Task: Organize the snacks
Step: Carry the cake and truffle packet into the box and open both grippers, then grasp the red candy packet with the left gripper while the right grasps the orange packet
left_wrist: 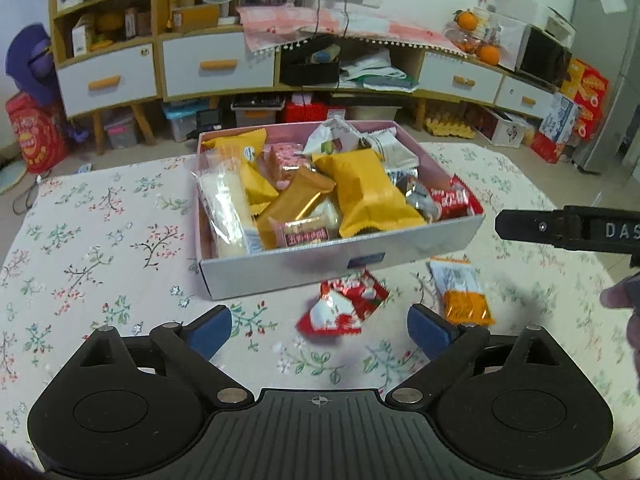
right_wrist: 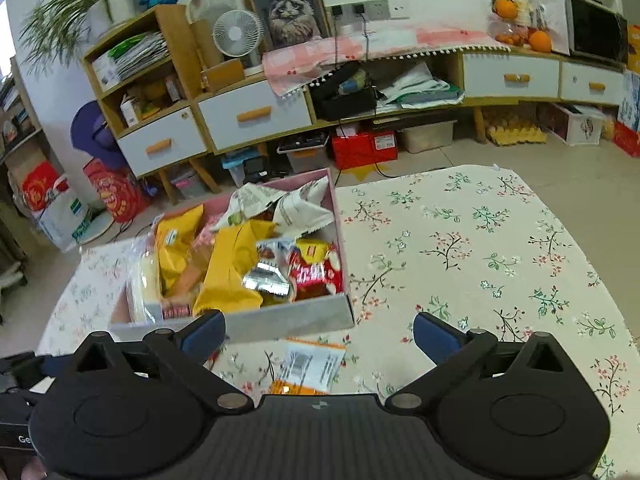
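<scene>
A pink and white box (left_wrist: 280, 268) full of snack packets stands on the floral tablecloth; it also shows in the right wrist view (right_wrist: 288, 320). In front of it lie a red and white packet (left_wrist: 344, 308) and an orange and white packet (left_wrist: 460, 292). My left gripper (left_wrist: 320, 330) is open and empty, just before the red packet. My right gripper (right_wrist: 320, 334) is open and empty above the orange and white packet (right_wrist: 312, 368). The right gripper's body (left_wrist: 568, 228) shows at the right edge of the left wrist view.
The table's far edge (left_wrist: 120, 168) lies behind the box. Beyond it stands a long cabinet with white drawers (left_wrist: 216, 64), storage bins under it, a fan, oranges and boxes. The tablecloth stretches to the right of the box (right_wrist: 480, 260).
</scene>
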Motion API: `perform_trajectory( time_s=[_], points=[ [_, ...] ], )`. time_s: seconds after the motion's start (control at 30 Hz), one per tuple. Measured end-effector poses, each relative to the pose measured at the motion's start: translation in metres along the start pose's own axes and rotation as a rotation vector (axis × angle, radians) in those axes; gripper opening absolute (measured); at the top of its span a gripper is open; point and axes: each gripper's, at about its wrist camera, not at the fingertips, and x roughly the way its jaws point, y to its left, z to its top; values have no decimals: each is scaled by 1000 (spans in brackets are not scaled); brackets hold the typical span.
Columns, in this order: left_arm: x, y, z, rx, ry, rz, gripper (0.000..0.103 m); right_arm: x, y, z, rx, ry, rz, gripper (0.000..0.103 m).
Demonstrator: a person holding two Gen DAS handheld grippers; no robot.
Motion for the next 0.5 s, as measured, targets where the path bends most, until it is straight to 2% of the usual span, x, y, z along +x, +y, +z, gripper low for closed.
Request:
perform_trajectory(
  time_s=[0.23, 0.5],
  points=[
    [4, -2, -26, 36, -62, -29, 96, -3, 3, -22, -83, -32, 36, 78],
    [23, -4, -46, 143, -99, -38, 96, 7, -4, -43, -159, -33, 21, 78]
  ],
)
